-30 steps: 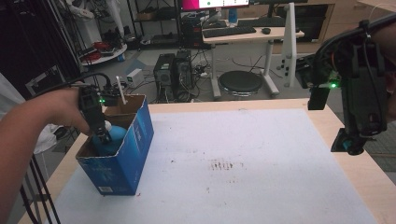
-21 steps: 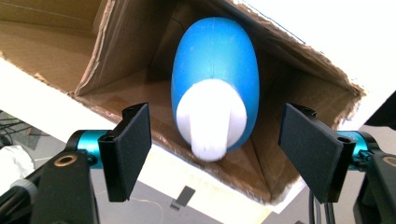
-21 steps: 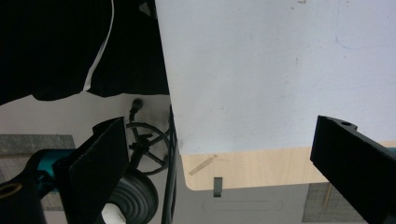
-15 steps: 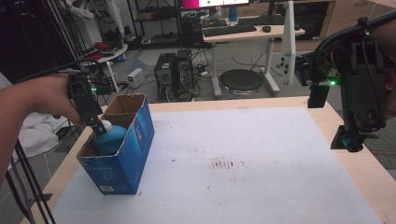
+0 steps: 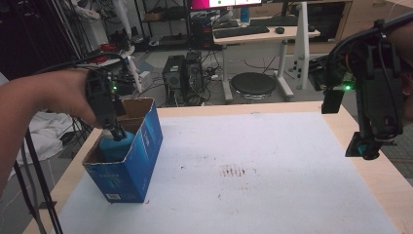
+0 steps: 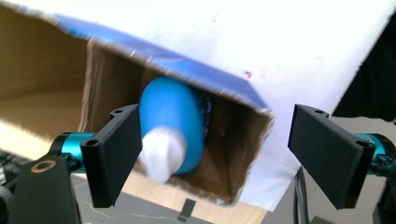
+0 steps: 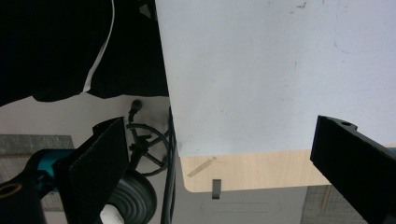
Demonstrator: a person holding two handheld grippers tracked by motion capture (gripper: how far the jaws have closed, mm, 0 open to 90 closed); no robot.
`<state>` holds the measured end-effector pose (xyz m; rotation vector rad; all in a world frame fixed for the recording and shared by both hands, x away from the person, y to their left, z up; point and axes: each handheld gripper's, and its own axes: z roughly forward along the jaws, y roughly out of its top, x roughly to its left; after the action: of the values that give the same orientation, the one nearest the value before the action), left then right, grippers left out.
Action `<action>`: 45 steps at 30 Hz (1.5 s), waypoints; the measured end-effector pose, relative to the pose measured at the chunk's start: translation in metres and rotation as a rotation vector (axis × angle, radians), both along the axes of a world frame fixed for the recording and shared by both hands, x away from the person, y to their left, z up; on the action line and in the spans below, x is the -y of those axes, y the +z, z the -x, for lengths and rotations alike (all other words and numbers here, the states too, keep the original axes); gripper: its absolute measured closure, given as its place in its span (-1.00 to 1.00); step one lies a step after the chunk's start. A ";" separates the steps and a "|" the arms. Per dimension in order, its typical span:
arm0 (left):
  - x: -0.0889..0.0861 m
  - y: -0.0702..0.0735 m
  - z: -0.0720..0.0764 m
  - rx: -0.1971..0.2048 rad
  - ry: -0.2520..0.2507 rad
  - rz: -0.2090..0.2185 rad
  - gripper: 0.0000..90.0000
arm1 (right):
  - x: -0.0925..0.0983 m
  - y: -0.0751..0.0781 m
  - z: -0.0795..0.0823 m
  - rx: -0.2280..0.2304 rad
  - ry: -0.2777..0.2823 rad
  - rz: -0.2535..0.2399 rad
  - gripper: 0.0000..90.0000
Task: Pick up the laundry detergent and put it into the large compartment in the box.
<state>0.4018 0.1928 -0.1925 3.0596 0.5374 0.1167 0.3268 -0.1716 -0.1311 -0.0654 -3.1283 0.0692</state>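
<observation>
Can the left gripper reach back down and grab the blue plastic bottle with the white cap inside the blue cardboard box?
Probably yes. The left gripper hangs open just above the bottle, and the box has an open top with nothing covering it.

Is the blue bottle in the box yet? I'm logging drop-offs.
In. The blue bottle sits inside the open cardboard box, white cap up, and the left gripper jaws, just opening, stand clear of it.

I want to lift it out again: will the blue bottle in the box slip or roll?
The blue bottle looks smooth and rounded, so it may slip between flat pads. It leans inside the cardboard box, whose walls should stop rolling.
</observation>
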 end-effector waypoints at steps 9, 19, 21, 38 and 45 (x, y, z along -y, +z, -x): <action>0.043 -0.007 0.007 -0.010 -0.134 -0.035 -0.73 | -0.002 -0.003 -0.003 -0.006 0.006 -0.002 -0.92; 0.067 -0.021 0.002 -0.017 -0.182 -0.070 -0.89 | -0.003 -0.008 -0.008 -0.019 0.004 -0.004 -0.92; 0.069 -0.023 0.002 -0.014 -0.192 -0.068 -0.90 | -0.003 -0.009 -0.008 -0.021 0.002 -0.001 -0.92; 0.086 -0.042 0.000 -0.022 -0.273 -0.082 -0.96 | -0.009 -0.007 -0.008 -0.025 -0.004 0.009 -0.92; 0.087 -0.046 -0.003 -0.025 -0.264 -0.094 -0.96 | -0.009 -0.007 -0.010 -0.028 -0.006 0.013 -0.92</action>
<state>0.4047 0.1055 -0.2388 3.1916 0.1281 0.0990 0.3364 -0.1623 -0.1376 -0.0728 -3.1000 0.0892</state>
